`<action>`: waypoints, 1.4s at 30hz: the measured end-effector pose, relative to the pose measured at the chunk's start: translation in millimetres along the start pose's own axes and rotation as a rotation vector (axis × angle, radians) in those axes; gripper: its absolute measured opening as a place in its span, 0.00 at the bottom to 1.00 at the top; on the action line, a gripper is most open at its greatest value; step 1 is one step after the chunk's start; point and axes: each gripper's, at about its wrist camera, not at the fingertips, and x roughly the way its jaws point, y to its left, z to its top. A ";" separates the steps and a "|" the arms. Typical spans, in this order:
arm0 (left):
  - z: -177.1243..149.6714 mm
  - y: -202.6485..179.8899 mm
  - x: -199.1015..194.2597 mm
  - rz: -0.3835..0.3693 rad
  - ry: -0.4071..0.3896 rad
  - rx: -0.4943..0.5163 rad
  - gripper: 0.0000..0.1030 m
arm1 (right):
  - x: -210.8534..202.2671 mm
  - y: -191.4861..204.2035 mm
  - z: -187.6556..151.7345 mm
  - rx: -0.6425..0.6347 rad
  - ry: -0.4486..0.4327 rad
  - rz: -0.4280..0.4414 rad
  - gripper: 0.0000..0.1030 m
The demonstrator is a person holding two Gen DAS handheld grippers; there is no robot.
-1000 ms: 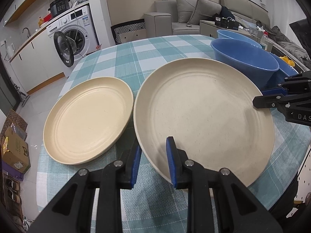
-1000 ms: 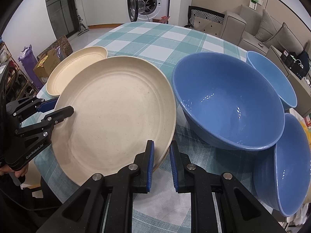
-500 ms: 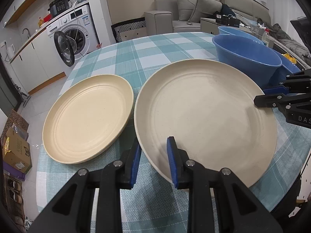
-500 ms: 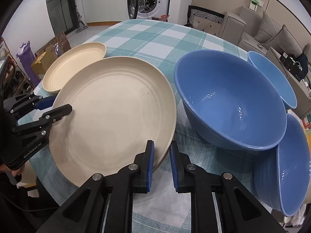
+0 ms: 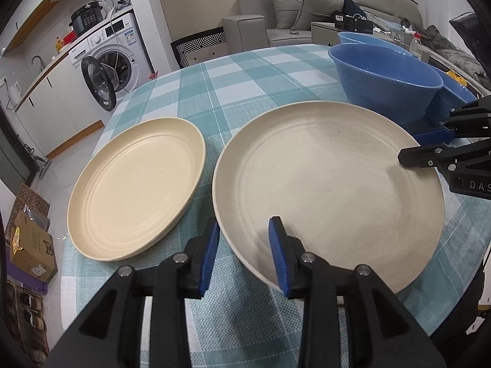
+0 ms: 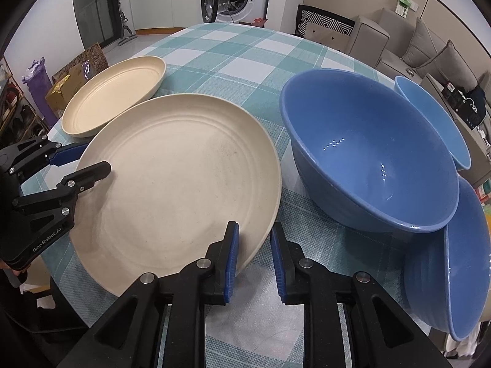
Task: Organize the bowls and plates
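Observation:
A large cream plate lies on the checked tablecloth. My left gripper straddles its near rim with the jaws apart; it also shows in the right wrist view. My right gripper straddles the opposite rim with the jaws apart; it also shows in the left wrist view. A smaller cream plate lies beside the large one. A big blue bowl stands right of the large plate.
Two more blue bowls stand by the big one: one behind and one at the table's right edge. The round table has a teal checked cloth. A washing machine and sofa stand beyond.
The large plate has come down from a slight tilt and now lies flat on the cloth. Both grippers' jaws have opened wider around its rim.

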 end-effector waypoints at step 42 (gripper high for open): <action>-4.1 62.8 -30.3 -0.026 -0.056 -0.235 1.00 | -45.8 7.4 4.2 0.016 -0.152 0.138 0.97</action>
